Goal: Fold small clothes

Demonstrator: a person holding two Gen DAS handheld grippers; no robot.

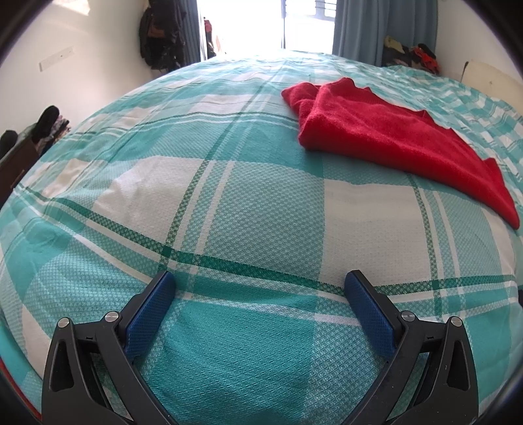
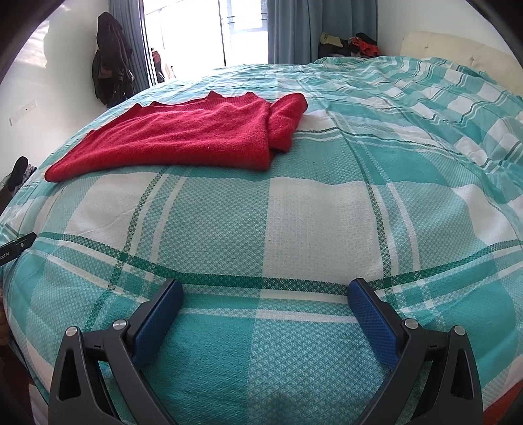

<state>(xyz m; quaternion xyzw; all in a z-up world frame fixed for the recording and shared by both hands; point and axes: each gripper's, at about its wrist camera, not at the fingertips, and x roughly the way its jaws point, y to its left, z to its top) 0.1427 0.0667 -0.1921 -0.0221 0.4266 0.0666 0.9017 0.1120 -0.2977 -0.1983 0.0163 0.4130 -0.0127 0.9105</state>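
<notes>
A red knitted sweater [image 1: 385, 137] lies folded on the teal and white checked bedspread [image 1: 228, 202], a sleeve folded over at its far end. In the right wrist view the sweater [image 2: 183, 140] lies at the upper left. My left gripper [image 1: 261, 278] is open and empty, low over the bedspread, well short of the sweater and to its left. My right gripper [image 2: 264, 287] is open and empty, over the bedspread [image 2: 310, 222] in front of the sweater and to its right. A bit of the left gripper [image 2: 16, 248] shows at the left edge.
Dark coats [image 2: 109, 59] hang on the far wall beside a bright window with blue curtains [image 2: 294, 29]. A pile of clothes [image 2: 353, 44] lies beyond the bed. A cream headboard [image 2: 457, 52] stands at the right. Rumpled bedding [image 2: 457, 108] lies toward it.
</notes>
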